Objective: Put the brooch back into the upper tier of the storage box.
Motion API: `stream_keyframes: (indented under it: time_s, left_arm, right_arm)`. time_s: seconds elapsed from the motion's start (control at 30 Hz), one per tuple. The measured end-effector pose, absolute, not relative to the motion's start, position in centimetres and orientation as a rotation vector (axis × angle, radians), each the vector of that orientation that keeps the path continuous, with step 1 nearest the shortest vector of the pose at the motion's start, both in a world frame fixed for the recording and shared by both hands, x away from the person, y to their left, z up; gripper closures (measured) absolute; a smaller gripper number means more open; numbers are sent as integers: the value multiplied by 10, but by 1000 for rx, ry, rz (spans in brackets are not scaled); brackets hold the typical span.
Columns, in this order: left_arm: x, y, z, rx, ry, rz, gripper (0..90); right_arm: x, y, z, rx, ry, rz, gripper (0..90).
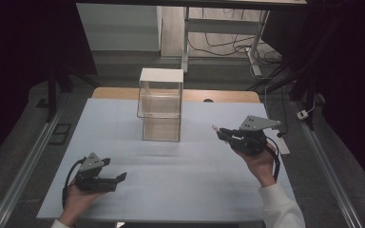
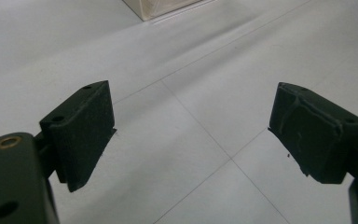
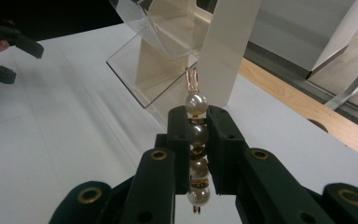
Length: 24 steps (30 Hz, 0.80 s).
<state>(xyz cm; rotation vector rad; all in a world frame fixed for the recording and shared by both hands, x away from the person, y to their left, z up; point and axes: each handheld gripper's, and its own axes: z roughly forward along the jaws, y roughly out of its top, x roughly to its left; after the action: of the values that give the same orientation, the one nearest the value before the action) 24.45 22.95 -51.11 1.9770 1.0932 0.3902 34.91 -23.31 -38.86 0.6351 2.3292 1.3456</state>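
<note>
1. Pearl-and-gold bead earring with a looped gold hook (image 3: 196, 140): my right tongs (image 3: 198, 140) are pinching it, hook pointing ahead along the jaws.
2. The clear acrylic two-tier display stand (image 1: 160, 107) is standing ahead-left of it, nearer my right hand.
3. My left tongs (image 2: 191, 135) are resting spread and holding nothing over the white worktop (image 1: 171, 171).

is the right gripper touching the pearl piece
Touching. The right gripper view shows the right gripper with both pads pressed on the pearl piece.
</note>
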Motion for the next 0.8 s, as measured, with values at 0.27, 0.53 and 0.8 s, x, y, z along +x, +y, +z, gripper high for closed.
stream_keyframes:
  time_s: [0.27,0.53,0.8]
  left_arm:
    - [245,229,-511,1980,1092,390,142]
    - [245,229,-511,1980,1090,389,144]
    - [245,229,-511,1978,1090,387,144]
  right_arm:
    - [351,-225,-384,611,2317,1372,795]
    - [353,-219,-381,591,2315,1383,795]
    - [355,-210,-378,573,2311,1404,795]
